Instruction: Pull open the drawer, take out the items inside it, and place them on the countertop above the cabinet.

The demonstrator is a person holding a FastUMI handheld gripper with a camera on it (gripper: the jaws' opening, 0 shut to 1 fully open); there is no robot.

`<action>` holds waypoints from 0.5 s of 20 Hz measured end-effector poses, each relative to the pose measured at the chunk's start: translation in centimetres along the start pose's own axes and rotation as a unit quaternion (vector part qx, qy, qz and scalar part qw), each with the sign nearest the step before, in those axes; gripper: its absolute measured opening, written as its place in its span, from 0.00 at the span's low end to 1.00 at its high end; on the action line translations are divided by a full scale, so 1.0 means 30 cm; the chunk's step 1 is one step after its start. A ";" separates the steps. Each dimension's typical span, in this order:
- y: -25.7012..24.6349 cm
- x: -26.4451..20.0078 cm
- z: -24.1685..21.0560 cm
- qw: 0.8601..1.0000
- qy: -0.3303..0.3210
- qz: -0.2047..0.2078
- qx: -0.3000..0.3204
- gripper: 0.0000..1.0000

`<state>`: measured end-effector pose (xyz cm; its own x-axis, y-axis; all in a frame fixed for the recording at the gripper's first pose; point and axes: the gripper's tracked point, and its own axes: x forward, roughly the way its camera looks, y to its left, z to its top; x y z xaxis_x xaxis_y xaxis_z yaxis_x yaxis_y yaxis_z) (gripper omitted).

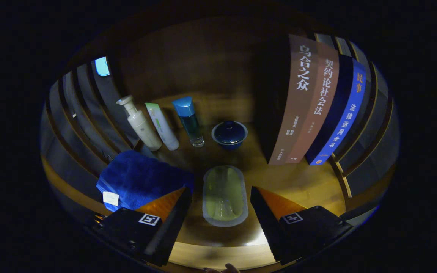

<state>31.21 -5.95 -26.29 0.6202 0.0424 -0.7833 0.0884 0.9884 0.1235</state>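
The wooden bench (302, 182) carried upright books (317, 102) to the right beyond the jaws. A folded blue towel (139, 178) of soft pile lay by the left finger. An oblong translucent dish (225, 195), pale green inside, lay between the wide-open jaws, gripped by neither, long axis pointing away. Beyond stood a white pump bottle (139, 123), a white tube (161, 127), a blue-capped bottle (189, 119) and a lidded blue bowl (229, 134).

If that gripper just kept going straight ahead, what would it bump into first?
Most likely the pale oval dish, lying between the open gripper fingers and just ahead. Beyond it stands the dark blue lidded bowl. Depth is hard to judge here, so the gripper might pass above the dish.
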 end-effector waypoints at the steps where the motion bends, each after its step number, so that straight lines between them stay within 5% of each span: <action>1: 0.003 -0.026 -0.013 1.000 -0.007 0.000 -0.003 1.00; 10: 0.075 -0.431 -0.189 0.988 -0.151 0.035 -0.017 1.00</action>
<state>18.99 -3.45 -19.34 0.8284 0.0696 -0.5558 0.0150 0.9891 0.1462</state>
